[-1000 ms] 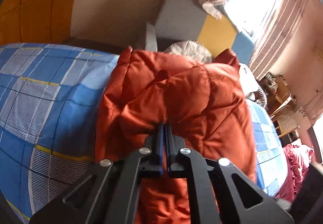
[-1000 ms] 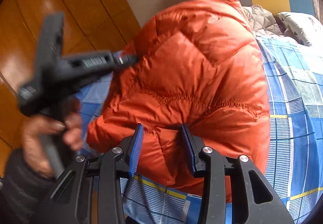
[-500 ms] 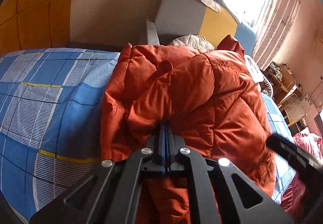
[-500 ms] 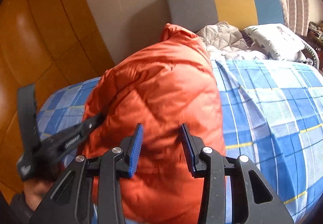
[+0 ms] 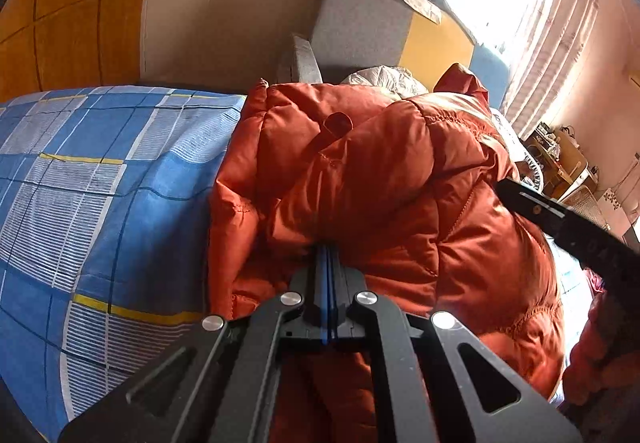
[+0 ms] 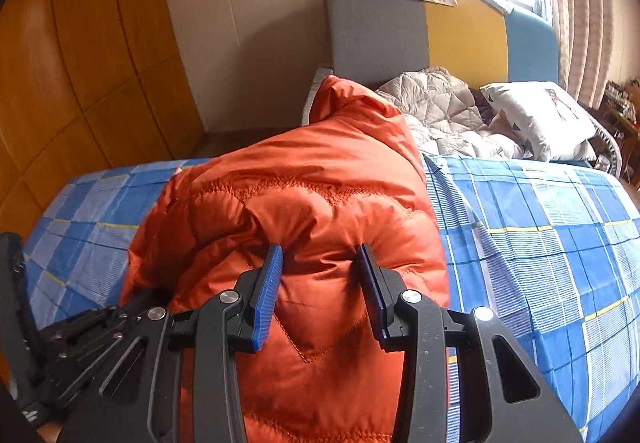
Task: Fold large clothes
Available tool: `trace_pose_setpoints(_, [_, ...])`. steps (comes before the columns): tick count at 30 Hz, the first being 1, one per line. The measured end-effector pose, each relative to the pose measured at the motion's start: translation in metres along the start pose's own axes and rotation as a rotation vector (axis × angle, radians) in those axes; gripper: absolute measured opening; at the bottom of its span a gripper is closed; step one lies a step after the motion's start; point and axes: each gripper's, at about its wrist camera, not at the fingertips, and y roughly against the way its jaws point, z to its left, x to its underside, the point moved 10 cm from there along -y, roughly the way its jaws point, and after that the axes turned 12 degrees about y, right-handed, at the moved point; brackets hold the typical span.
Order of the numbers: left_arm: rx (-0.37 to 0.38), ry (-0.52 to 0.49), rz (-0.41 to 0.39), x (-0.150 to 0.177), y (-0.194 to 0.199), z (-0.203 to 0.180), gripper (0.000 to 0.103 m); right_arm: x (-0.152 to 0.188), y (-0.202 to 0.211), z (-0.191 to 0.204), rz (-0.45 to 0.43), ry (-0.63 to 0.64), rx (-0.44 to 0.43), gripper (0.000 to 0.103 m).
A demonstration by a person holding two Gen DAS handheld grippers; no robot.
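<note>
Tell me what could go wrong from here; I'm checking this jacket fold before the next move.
1. The left tongs pinch only a thin bit of the puffy orange jacket; slick fabric may slip free.
2. The right tongs straddle a thick bulge, and a firm hold is unclear, so the fold may spring open.
3. The jacket lies near the checked bedspread's left edge and could slide off.

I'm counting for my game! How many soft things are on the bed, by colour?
Orange: 1, the puffy jacket
Grey: 1, the quilted blanket
White: 1, the pillow
Total: 3
</note>
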Motion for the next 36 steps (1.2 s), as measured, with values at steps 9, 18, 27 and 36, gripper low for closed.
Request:
trace_pose_setpoints(9, [-0.054,-0.013,0.004,-0.002,0.003,0.002,0.002,0.013,-0.022,0.009,0.031,0.023,0.03,0.041])
trace_pose_setpoints(18, [-0.098,-0.017,-0.025,-0.016,0.012,-0.01,0.024,0.017,-0.029,0.014,0.048,0.051,0.037,0.041])
trace_pose_setpoints(27, [-0.143,-0.055,-0.032,-0.01,-0.012,-0.004,0.025,0.022,-0.034,0.022,0.052,0.063,0.039,0.041])
trace_pose_setpoints(36, [-0.125,-0.027,-0.027,-0.001,-0.035,0.01,0.025,0.026,-0.055,0.027,0.072,0.071,0.001,0.041])
